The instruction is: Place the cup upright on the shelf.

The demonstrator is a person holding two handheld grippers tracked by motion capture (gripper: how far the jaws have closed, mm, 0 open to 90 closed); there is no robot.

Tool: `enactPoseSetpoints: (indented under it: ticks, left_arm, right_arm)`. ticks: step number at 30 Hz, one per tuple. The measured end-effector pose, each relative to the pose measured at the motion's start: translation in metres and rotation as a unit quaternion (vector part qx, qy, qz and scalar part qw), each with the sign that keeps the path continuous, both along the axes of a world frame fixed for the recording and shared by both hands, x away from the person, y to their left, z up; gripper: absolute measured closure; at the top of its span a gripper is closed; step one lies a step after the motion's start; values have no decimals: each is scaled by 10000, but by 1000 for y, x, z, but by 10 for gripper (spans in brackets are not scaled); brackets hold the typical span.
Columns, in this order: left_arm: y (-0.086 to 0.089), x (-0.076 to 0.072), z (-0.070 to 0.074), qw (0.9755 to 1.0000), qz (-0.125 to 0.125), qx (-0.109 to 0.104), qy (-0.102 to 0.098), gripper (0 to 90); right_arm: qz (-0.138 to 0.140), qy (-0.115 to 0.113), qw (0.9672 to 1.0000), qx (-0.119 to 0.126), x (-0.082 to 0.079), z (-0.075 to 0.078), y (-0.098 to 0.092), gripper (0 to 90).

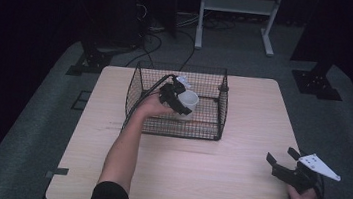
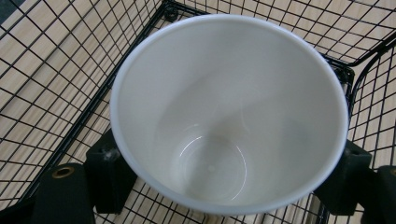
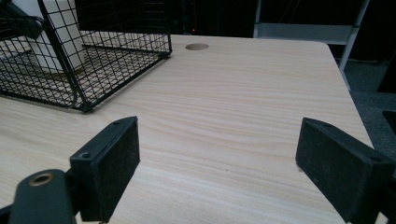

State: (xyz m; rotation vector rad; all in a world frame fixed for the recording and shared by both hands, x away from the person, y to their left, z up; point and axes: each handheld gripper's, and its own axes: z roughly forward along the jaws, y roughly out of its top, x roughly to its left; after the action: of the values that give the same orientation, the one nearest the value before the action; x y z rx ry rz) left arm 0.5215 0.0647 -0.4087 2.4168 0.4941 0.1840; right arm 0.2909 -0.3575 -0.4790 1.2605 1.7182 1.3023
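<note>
Left gripper fingers clamp cup inside basket; right gripper fingers apart.

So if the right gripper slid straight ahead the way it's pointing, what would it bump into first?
Probably nothing soon: the open right gripper faces bare light wooden table. The black wire basket sits off to its left, though depth is hard to judge.

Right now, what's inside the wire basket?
Inside the wire basket sits one white cup, open end up and empty, with the left gripper closed around its sides. The cup hides the mesh floor directly beneath it, so anything under it cannot be seen.
</note>
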Motion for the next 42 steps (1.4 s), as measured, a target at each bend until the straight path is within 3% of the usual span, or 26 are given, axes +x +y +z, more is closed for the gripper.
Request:
enactPoseSetpoints:
  ticks: [15, 28, 38, 42]
  left_arm:
    - [0, -5, 13, 9998, 134, -124, -98, 87]
    - [8, -19, 39, 9977, 264, -396, -474, 78]
    - [15, -42, 58, 9935, 353, -616, -890, 69]
    - [20, -54, 61, 9914, 377, -796, -964, 69]
  right_arm:
    - [4, 4, 10000, -28, 0, 0, 0, 129]
    - [-1, 12, 10000, -38, 0, 0, 1, 129]
    - [-1, 8, 10000, -48, 0, 0, 1, 129]
    - [-3, 12, 10000, -40, 0, 0, 1, 129]
